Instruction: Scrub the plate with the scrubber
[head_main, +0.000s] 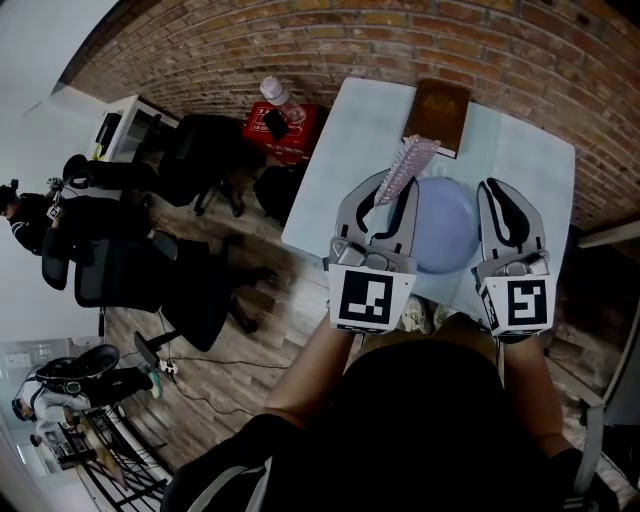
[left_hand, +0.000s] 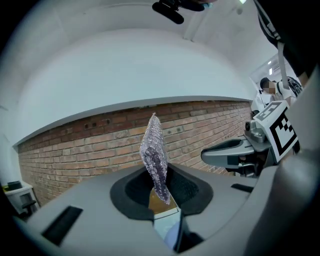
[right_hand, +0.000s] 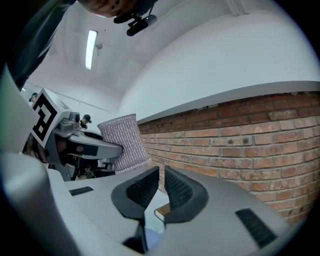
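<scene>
A round blue plate (head_main: 446, 226) lies flat on the pale table (head_main: 365, 125), between my two grippers. My left gripper (head_main: 392, 188) is shut on a silvery mesh scrubber (head_main: 406, 168), which sticks up past the fingertips over the plate's far left rim. In the left gripper view the scrubber (left_hand: 155, 155) stands upright, pinched at its lower end. My right gripper (head_main: 506, 196) hovers at the plate's right side; its jaws (right_hand: 160, 180) are shut to a thin slit with nothing between them. From the right gripper view the scrubber (right_hand: 125, 142) shows off to the left.
A brown book (head_main: 438, 114) lies at the table's far end beyond the plate. A red crate (head_main: 283, 132) with a water bottle (head_main: 281, 100) stands left of the table. Black office chairs (head_main: 130, 270) fill the floor at left. A brick wall (head_main: 400, 40) runs behind the table.
</scene>
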